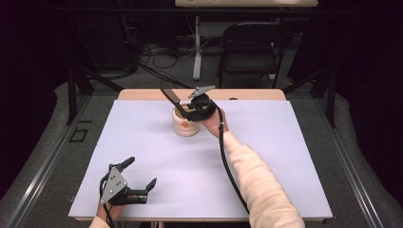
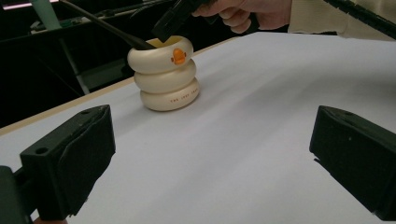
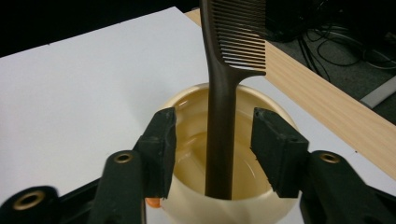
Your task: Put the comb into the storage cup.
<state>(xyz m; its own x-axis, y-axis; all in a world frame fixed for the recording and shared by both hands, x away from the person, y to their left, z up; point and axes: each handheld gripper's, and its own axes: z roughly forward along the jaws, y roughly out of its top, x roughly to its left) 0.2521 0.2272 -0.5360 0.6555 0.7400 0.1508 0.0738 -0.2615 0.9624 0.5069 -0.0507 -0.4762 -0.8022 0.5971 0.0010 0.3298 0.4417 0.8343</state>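
The comb [image 3: 219,116] stands handle-down in the cream holder [image 1: 185,124] near the far edge of the worktop [image 1: 266,161], its long axis leaning so the toothed end [image 3: 240,37] points up and away to the left in the high view. The right tool [image 3: 212,144] sits over the holder's mouth, its jaws parted on either side of the handle with a gap at each pad, not pinching it. The left tool [image 1: 140,176] rests spread wide on the near left of the worktop, nothing between its jaws.
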